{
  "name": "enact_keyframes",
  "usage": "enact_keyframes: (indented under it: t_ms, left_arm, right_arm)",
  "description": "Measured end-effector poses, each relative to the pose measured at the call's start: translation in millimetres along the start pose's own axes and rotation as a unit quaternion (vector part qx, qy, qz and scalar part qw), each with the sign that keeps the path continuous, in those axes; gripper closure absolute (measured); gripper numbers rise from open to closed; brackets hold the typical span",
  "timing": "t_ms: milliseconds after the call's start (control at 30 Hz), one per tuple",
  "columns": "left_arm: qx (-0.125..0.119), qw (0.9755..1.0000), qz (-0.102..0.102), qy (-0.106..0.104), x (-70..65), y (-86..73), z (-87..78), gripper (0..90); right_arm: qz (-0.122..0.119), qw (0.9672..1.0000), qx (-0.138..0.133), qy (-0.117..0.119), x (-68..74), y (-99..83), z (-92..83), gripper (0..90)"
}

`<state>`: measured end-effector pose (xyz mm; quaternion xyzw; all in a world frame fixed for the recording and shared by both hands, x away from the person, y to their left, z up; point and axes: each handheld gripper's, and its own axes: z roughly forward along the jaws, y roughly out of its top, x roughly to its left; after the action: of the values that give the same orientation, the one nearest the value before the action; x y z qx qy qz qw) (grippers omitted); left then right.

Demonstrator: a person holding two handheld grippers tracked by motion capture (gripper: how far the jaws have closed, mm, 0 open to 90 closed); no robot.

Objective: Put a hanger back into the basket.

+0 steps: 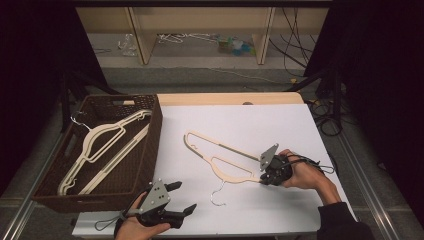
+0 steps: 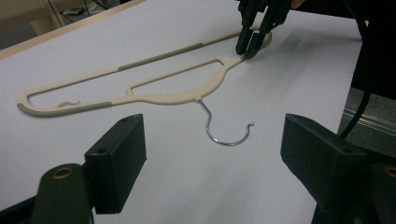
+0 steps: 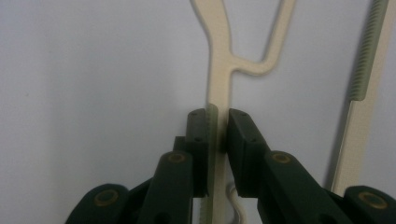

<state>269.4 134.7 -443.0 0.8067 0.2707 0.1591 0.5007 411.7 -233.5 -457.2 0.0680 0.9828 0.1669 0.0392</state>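
A cream plastic hanger (image 1: 235,176) with a metal hook (image 1: 217,197) lies flat on the white table (image 1: 240,120). My right gripper (image 1: 263,178) is shut on the hanger's right end, its jaws clamping the thin arm (image 3: 219,70) from both sides in the right gripper view (image 3: 218,126). My left gripper (image 1: 185,196) hovers open near the front edge, left of the hook, holding nothing. In the left gripper view its jaws (image 2: 212,140) spread wide, facing the hanger (image 2: 173,97) and the right gripper (image 2: 250,44) beyond.
A brown wicker basket (image 1: 150,145) stands off the table's left side and holds two cream hangers (image 1: 100,135). Cables (image 1: 325,115) trail on the floor at the right. Wooden shelf legs (image 1: 142,40) stand beyond the far edge.
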Motion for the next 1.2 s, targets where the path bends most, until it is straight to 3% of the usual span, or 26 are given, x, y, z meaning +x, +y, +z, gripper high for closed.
enact_keyframes:
  t_ms: [167, 267, 367, 533, 600, 633, 667, 700, 767, 833, 933, 1000, 1067, 1100, 1133, 1167, 1200]
  left_arm:
    - [0.007, 0.9999, 0.01, 0.011, 5.5, 0.3, 10.0, 22.9]
    - [0.019, 0.9992, 0.028, 0.019, 10.3, 2.9, 22.0, 23.9]
    - [0.037, 0.9965, 0.067, 0.032, 16.0, 6.3, 37.0, 25.1]
    - [0.054, 0.9937, 0.09, 0.039, 25.6, 9.5, 66.1, 26.5]
    - [0.078, 0.9897, 0.112, 0.044, 28.3, 8.5, 77.4, 26.7]
    - [0.086, 0.9869, 0.127, 0.049, 28.9, 7.6, 82.7, 26.8]
    - [0.094, 0.9823, 0.151, 0.058, 29.5, 6.7, 88.8, 27.1]
    - [0.1, 0.98, 0.162, 0.059, 29.9, 6.7, 93.0, 28.5]
    - [0.102, 0.9779, 0.172, 0.061, 30.1, 6.5, 99.5, 28.7]
    - [0.107, 0.974, 0.189, 0.066, 30.9, 6.9, 106.0, 28.8]
    - [0.112, 0.9715, 0.198, 0.066, 32.5, 6.6, 116.7, 29.4]
    - [0.116, 0.9681, 0.211, 0.07, 32.6, 6.8, 123.8, 29.5]
    - [0.112, 0.9674, 0.216, 0.071, 31.5, 7.6, 130.7, 29.9]
    - [0.116, 0.9647, 0.225, 0.072, 31.5, 8.5, 132.3, 30.1]
    - [0.117, 0.9639, 0.228, 0.072, 31.4, 9.0, 133.9, 30.4]
    - [0.111, 0.9647, 0.227, 0.075, 30.5, 8.8, 136.5, 31.0]
    - [0.118, 0.9618, 0.235, 0.076, 31.1, 10.2, 136.7, 31.1]
  right_arm:
    - [-0.001, 1.0, -0.006, 0.004, -0.2, 0.8, -8.4, 79.5]
    - [-0.003, 1.0, -0.008, 0.003, 0.5, 2.4, -13.3, 79.5]
    - [-0.007, 1.0, -0.007, 0.0, 0.8, 4.0, -17.9, 79.5]
    - [-0.008, 0.9999, -0.007, 0.0, 2.0, 6.6, -23.6, 79.5]
    - [-0.01, 0.9999, -0.007, 0.001, 2.1, 7.0, -25.5, 79.5]
    - [-0.009, 0.9999, -0.008, 0.004, 2.2, 7.3, -26.2, 79.5]
    - [-0.011, 0.9999, -0.009, 0.002, 2.5, 7.7, -27.2, 79.5]
    - [-0.013, 0.9999, -0.009, -0.002, 2.6, 8.0, -28.3, 79.5]
    - [-0.01, 0.9999, -0.01, -0.006, 3.8, 8.5, -30.6, 79.6]
    - [-0.012, 0.9998, -0.015, -0.002, 3.6, 8.1, -32.8, 79.6]
    - [-0.014, 0.9997, -0.018, -0.002, 4.5, 8.7, -35.8, 79.6]
    - [-0.011, 0.9998, -0.018, -0.003, 5.7, 9.1, -37.3, 79.6]
    - [-0.011, 0.9998, -0.017, -0.004, 5.5, 8.9, -37.6, 79.6]
    - [-0.01, 0.9998, -0.016, -0.005, 5.3, 8.7, -37.4, 79.6]
    - [-0.011, 0.9998, -0.017, -0.004, 4.8, 8.5, -37.1, 79.6]
    - [-0.011, 0.9998, -0.017, -0.005, 4.8, 8.5, -37.0, 79.6]
    - [-0.01, 0.9998, -0.017, -0.003, 4.6, 8.4, -37.0, 79.6]
